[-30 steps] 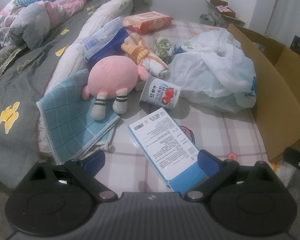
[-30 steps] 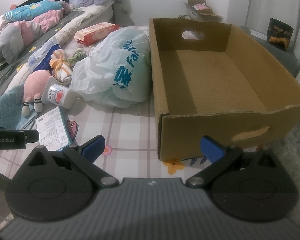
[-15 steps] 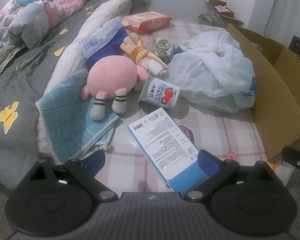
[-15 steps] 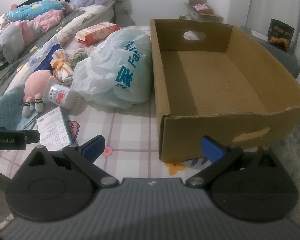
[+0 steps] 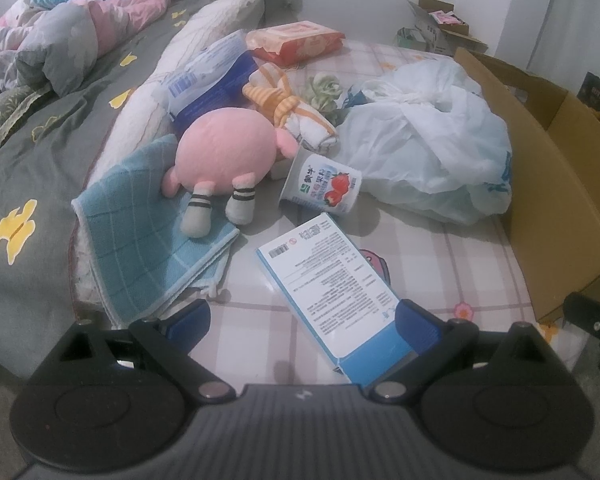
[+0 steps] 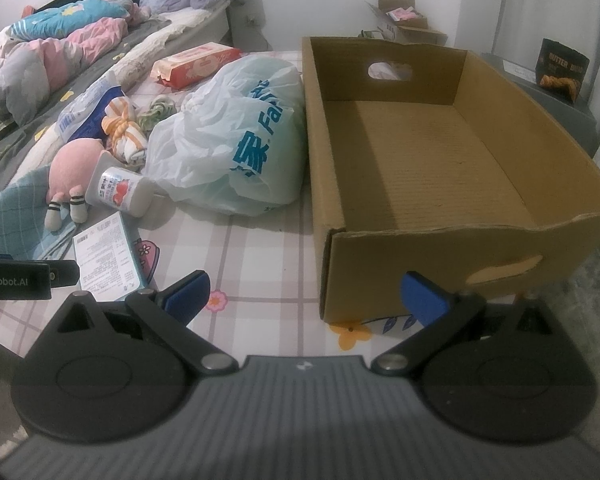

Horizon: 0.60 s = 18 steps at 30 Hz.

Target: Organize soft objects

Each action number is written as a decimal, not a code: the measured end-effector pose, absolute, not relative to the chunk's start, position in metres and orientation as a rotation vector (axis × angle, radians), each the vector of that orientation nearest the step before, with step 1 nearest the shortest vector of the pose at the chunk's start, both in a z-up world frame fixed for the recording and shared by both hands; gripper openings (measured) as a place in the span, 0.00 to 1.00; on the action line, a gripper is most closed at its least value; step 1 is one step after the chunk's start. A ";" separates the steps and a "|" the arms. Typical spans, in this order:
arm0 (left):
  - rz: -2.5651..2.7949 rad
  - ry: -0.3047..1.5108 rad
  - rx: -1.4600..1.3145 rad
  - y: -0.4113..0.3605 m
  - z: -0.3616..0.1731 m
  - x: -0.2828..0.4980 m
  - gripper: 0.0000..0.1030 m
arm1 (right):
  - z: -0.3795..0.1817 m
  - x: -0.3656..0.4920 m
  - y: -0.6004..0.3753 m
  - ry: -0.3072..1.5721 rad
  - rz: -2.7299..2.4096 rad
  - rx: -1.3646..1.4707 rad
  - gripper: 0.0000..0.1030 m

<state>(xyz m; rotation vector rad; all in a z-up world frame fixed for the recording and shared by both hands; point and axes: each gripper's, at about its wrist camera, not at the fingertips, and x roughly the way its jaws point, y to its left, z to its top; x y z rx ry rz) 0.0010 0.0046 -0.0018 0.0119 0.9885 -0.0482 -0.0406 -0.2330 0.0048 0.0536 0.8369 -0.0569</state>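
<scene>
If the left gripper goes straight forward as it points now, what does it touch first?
Probably the blue-and-white box, lying just ahead of the open left gripper; the yogurt cup lies beyond it. Depth is uncertain.

A home bedroom: rumpled pink and grey quilts [image 5: 64,36] heap at ten o'clock on a grey star-patterned bedsheet [image 5: 32,160], with a white curtain [image 6: 556,8] at two o'clock.

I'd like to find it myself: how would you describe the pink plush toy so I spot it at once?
Start at the big cardboard box and go left past the white plastic bag. The plush toy lies partly on a blue towel, beside a tipped yogurt cup. It alone is round, pink, with striped socks.
</scene>
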 end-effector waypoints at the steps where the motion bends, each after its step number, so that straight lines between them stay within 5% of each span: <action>1: -0.048 0.990 0.011 0.005 -0.002 0.001 0.96 | 0.005 -0.041 -0.233 0.837 -0.057 0.054 0.99; 18: -0.055 1.002 0.006 0.007 -0.006 0.003 0.96 | 0.004 -0.041 -0.231 0.837 -0.061 0.050 0.99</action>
